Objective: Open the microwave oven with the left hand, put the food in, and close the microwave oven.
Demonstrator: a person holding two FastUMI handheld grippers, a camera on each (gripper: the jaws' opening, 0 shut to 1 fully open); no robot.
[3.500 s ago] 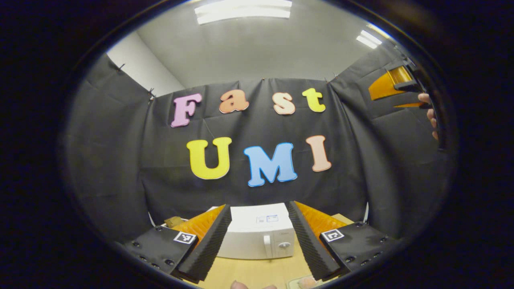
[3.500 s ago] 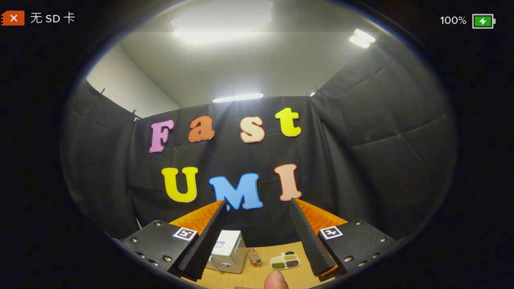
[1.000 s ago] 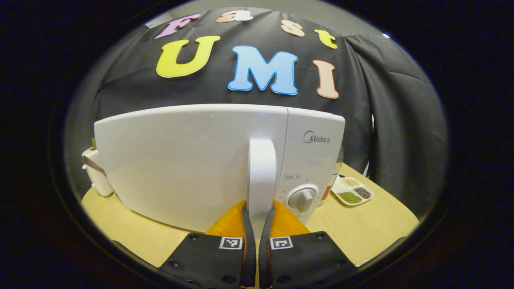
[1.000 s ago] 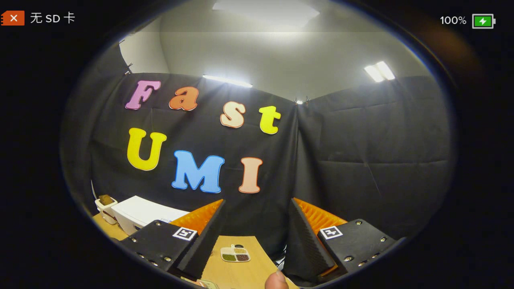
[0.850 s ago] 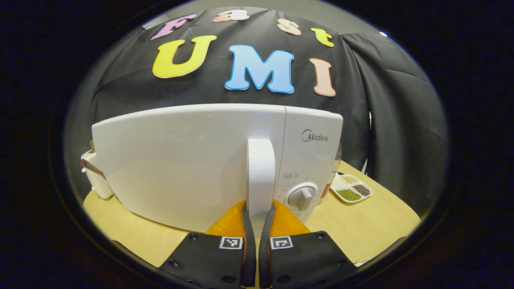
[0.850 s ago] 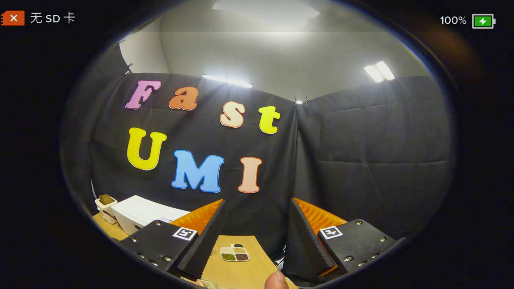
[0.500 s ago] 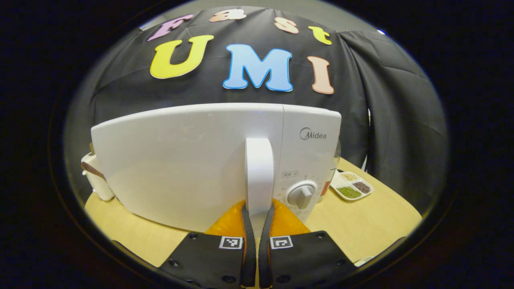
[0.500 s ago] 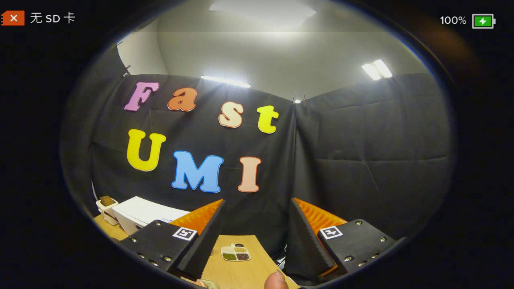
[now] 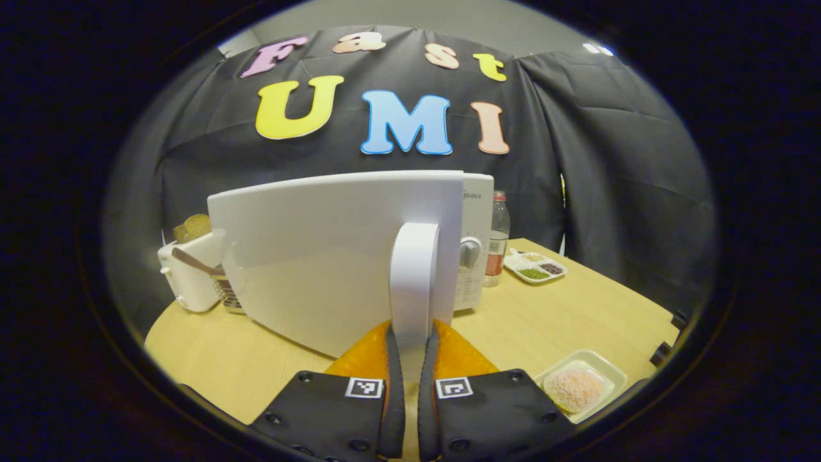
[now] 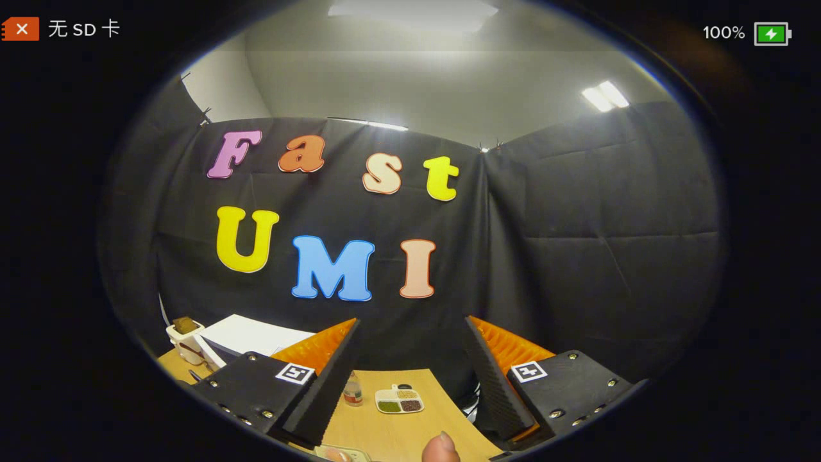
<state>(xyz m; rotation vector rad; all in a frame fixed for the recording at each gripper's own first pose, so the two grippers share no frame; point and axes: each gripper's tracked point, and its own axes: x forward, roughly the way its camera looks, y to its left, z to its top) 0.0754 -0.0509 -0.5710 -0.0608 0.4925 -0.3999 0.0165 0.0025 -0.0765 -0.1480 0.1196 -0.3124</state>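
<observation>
Fingers point(image 9: 392, 378) of the left gripper point(image 9: 410, 385) are clamped on the door handle point(image 9: 414, 282) of the microwave point(image 9: 478, 212); the door point(image 9: 321, 256) is swung partly out. Food on a tray point(image 9: 580, 388) is seen near the table point(image 9: 564, 321) edge. The right gripper point(image 10: 410, 378) is held spread, grasping nothing, above the table.

The wooden table point(image 9: 564, 321) carries microwave point(image 9: 478, 212), toaster point(image 9: 186, 276), bottle point(image 9: 497, 240), two trays.
</observation>
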